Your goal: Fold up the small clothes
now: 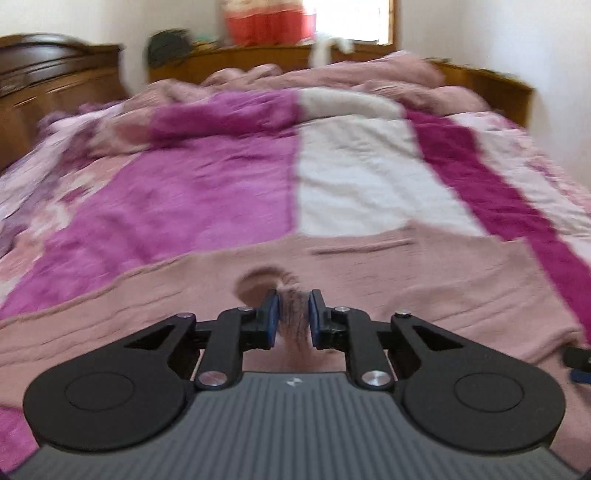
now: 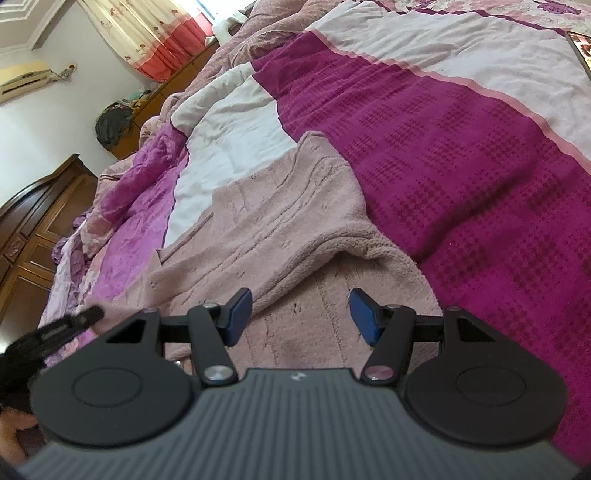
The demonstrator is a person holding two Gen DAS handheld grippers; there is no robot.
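A dusty pink fleece garment (image 1: 369, 280) lies spread on the bed. My left gripper (image 1: 293, 317) is shut on a bunched fold of the garment near its front edge. In the right wrist view the same garment (image 2: 258, 229) lies partly folded over itself, with a thick rolled edge running across it. My right gripper (image 2: 301, 314) is open just above the garment's lower layer and holds nothing. The tip of the left gripper (image 2: 74, 321) shows blurred at the left edge of the right wrist view.
The bed carries a magenta, white and pink blanket (image 1: 207, 192) with a rumpled pink quilt (image 1: 332, 77) at the far end. A dark wooden cabinet (image 1: 44, 85) stands left of the bed. A wooden headboard (image 1: 258, 55) and a curtained window (image 1: 306, 18) are behind it.
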